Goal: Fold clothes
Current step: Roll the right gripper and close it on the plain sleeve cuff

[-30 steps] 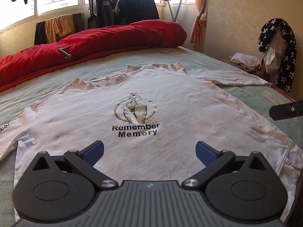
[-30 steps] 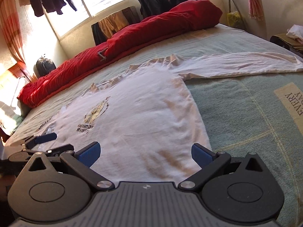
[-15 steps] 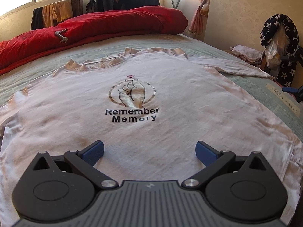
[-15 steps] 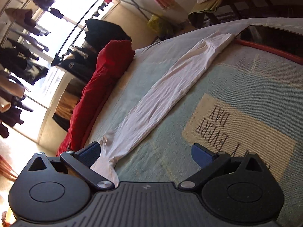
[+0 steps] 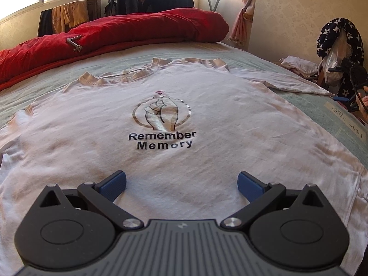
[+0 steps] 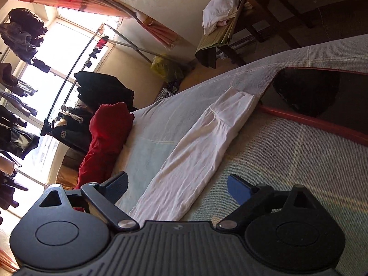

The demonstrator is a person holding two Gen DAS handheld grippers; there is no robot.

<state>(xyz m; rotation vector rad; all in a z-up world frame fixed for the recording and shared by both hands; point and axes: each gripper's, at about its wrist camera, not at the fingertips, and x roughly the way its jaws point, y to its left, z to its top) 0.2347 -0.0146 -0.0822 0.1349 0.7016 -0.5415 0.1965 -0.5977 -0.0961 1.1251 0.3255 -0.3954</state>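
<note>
A white shirt (image 5: pixel 184 119) lies flat on the bed (image 5: pixel 322 108), front up, with a hand picture and "Remember Memory" on it – only the left view shows this. The right view shows just one long sleeve (image 6: pixel 195 151) stretched over the bed cover to the bed's edge. A red blanket (image 5: pixel 128 32) lies behind the shirt. The left gripper (image 5: pixel 181 184) is wide open above the shirt's lower part, holding nothing. The right gripper (image 6: pixel 177 184) is closing – the sleeve runs between its fingers, not pinched yet
</note>
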